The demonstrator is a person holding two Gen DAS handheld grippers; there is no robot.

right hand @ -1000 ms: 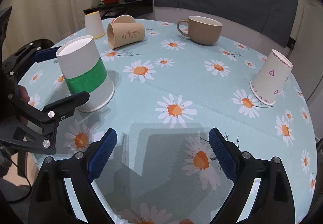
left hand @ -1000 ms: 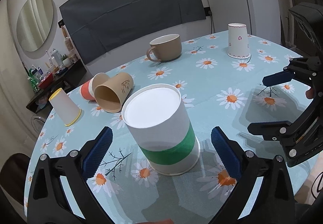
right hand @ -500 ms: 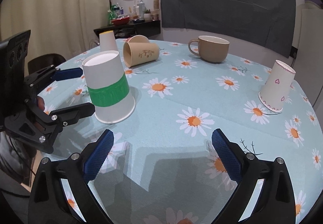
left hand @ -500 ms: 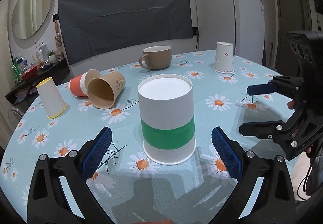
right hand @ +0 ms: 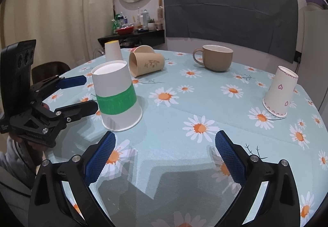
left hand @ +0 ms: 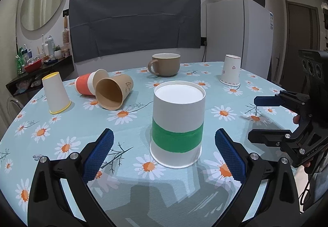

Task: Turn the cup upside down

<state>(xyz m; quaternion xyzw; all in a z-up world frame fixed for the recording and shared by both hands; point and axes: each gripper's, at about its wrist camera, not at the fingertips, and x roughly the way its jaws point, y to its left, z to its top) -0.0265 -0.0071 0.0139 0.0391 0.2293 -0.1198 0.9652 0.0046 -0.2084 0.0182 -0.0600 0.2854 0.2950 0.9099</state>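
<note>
A white paper cup with a green band (left hand: 178, 126) stands upside down on the daisy tablecloth, also in the right wrist view (right hand: 116, 97). My left gripper (left hand: 164, 155) is open and empty, its blue pads on either side of the cup and a little short of it, apart from it. It also shows in the right wrist view (right hand: 82, 94), at the left. My right gripper (right hand: 164, 157) is open and empty over bare cloth, right of the cup. It shows at the right edge of the left wrist view (left hand: 264, 118).
A brown paper cup (left hand: 114, 92) and a red-and-white one (left hand: 90, 83) lie on their sides at the back left. A yellow-rimmed cup (left hand: 55, 94) and a heart-print cup (right hand: 280, 92) stand upside down. A tan mug (left hand: 165, 64) stands upright at the back.
Both grippers have pulled back and levelled out, so the views look lower across the table. The green-banded cup has stayed in place.
</note>
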